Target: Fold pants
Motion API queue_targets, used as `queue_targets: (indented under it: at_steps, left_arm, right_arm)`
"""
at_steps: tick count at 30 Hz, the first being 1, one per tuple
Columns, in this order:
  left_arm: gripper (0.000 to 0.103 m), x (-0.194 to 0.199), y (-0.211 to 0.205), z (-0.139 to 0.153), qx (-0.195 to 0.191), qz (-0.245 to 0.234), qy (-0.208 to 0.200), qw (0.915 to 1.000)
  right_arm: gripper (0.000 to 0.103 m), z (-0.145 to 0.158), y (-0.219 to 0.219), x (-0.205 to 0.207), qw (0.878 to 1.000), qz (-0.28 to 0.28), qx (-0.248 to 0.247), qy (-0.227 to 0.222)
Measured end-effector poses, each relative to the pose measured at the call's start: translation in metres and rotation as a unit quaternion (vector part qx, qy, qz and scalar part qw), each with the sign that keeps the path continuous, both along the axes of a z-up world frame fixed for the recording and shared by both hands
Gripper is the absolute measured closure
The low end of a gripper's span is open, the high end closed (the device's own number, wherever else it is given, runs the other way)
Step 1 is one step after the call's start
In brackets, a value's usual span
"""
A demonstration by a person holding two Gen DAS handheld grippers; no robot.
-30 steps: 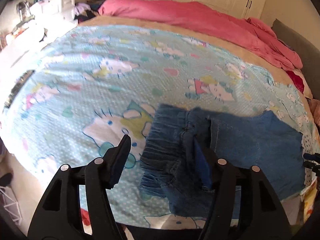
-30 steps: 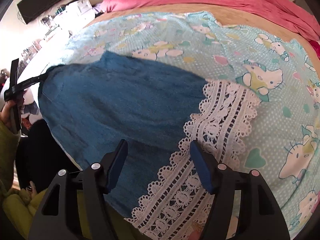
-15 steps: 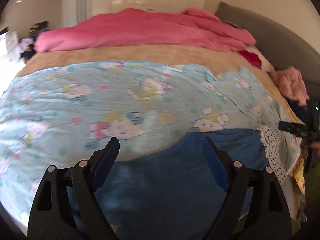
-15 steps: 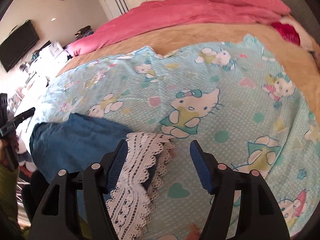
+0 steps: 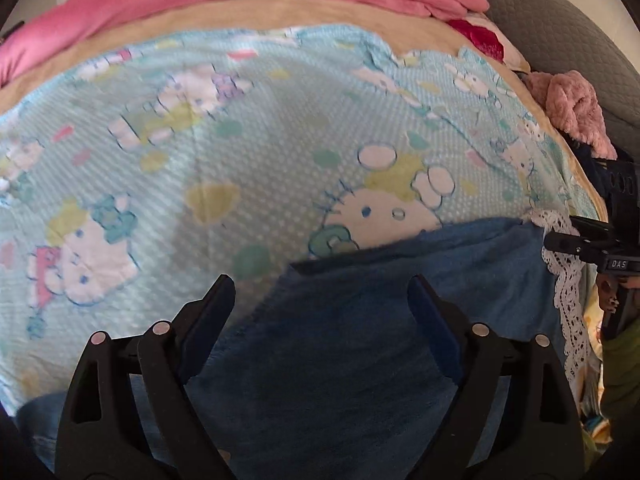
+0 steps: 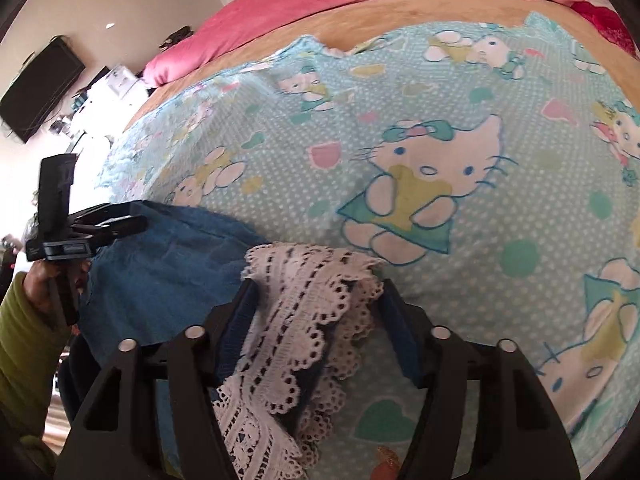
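Two grippers work the blue pants (image 5: 360,320), which lie on the bed's cartoon blanket (image 5: 240,140) at its near edge. The left gripper (image 5: 320,300) hovers, fingers wide, above the denim. The right gripper (image 6: 316,300), fingers wide, straddles the lace hem (image 6: 304,300), seemingly ready to pinch it for folding.

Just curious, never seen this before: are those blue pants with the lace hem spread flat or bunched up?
Partly bunched: the lace hem is crumpled between the open right gripper; the denim pants lie smoother.
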State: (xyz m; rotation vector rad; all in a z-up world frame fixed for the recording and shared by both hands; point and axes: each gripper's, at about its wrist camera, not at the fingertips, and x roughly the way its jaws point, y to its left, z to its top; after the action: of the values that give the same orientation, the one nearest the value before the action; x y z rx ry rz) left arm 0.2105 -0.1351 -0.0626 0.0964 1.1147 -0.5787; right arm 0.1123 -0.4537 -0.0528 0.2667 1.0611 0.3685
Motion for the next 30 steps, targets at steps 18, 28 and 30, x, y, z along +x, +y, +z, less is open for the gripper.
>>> queue_targets:
  at_steps: [18, 28, 30]
  left_arm:
    - [0.101, 0.027, -0.029, 0.021, 0.066, 0.003, -0.097, 0.9930]
    - [0.059, 0.024, 0.018, 0.030, 0.040, 0.081, -0.111, 0.9897]
    - [0.045, 0.010, 0.028, 0.046, 0.040, 0.090, -0.131, 0.9865]
  right_arm:
    - [0.083, 0.019, 0.014, 0.059, 0.993, 0.039, -0.097, -0.054]
    - [0.050, 0.017, -0.024, 0.043, 0.993, -0.037, -0.091, -0.060]
    - [0.050, 0.025, -0.034, 0.023, 0.994, -0.051, -0.076, -0.064]
